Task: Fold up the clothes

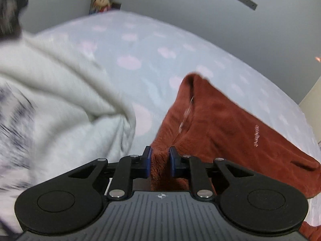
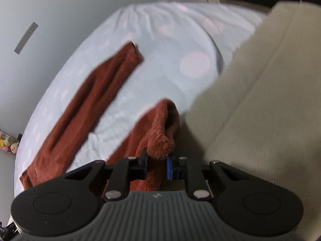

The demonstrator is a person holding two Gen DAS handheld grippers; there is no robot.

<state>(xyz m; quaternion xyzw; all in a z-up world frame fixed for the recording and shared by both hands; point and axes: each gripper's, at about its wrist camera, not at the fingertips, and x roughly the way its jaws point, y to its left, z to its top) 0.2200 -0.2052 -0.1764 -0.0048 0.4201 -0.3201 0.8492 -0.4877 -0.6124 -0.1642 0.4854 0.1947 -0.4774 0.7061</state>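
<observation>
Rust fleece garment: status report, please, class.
Left gripper and right gripper both shut on rust fleece garment. Garment part-lifted off bed. White clothing close alongside.

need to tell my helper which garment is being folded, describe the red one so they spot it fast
Start at the bed with the pale blue sheet dotted in pink. Stretched across it lies the rust-red fleece garment, with both tongs clamped on its near edge. Its fuzzy pile and deep rust colour separate it from the white garment and the beige fabric beside it.
</observation>
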